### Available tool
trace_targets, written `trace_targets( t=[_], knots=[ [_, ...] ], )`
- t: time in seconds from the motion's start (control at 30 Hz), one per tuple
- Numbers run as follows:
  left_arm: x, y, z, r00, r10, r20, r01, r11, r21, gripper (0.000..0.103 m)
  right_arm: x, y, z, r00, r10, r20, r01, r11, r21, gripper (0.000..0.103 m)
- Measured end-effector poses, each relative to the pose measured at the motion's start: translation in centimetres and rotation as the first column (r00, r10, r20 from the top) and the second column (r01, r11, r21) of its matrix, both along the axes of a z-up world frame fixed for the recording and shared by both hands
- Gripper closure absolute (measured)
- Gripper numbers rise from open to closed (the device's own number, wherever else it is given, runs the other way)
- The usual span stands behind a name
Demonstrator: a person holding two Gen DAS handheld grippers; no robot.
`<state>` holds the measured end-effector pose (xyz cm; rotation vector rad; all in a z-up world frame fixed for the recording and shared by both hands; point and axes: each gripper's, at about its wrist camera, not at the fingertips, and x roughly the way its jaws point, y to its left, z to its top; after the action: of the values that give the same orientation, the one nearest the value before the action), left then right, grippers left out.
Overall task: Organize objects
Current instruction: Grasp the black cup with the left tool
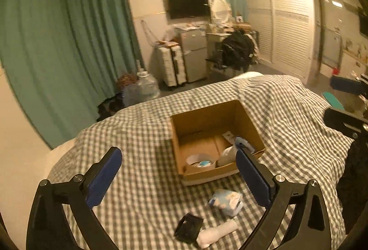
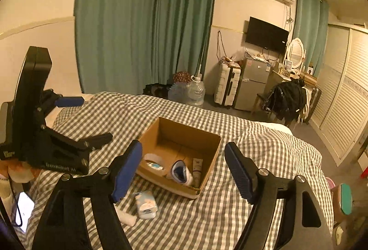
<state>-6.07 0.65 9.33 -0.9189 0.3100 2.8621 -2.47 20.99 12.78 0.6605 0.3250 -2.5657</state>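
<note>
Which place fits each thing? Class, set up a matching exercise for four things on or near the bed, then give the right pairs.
Things:
1. cardboard box
2. tissue pack
3. cream tube
4. water jug

Places:
A. lying inside the box
B. on the floor by the green curtain
C. on the checked bedspread, open at the top
D. on the bedspread, outside the box, in front of it

Pairs: 1-C, 2-D, 3-A, 4-B

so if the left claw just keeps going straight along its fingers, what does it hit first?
Most likely the cardboard box on the checked bedspread: it sits centred between the open left claw fingers. Depth is unclear; angled lower, it would meet the tissue pack lying before the box.
</note>
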Motion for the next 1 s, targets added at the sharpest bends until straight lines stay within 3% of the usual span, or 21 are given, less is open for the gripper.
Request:
trace_targets(
  t=[0.3,0.57,0.77,1.0],
  knots=[
    [3.1,-2.6,-4.2,0.990,0.140,0.006,-0.140,0.989,0.052,0.000,3.9,0.1,-3.2,1.000,-0.005,-0.016,0.005,1.000,0.010,0.022],
    [2.8,-3.4,-12.3,0.971,0.227,0.079,-0.232,0.972,0.049,0.000,1.9,-1.4,-10.2,0.994,0.010,0.107,-0.009,1.000,-0.015,0.022],
    [1.4,-2.7,-18.4,0.959,0.217,0.179,-0.219,0.976,-0.012,0.000,-1.2,-2.5,-15.7,0.981,-0.013,0.193,0.012,1.000,0.005,0.022],
    [0.5,-1.4,-22.5,0.938,0.152,0.313,-0.157,0.988,-0.010,0.000,-3.4,-2.9,-21.1,0.951,-0.022,0.309,0.020,1.000,0.011,0.022]
  ],
)
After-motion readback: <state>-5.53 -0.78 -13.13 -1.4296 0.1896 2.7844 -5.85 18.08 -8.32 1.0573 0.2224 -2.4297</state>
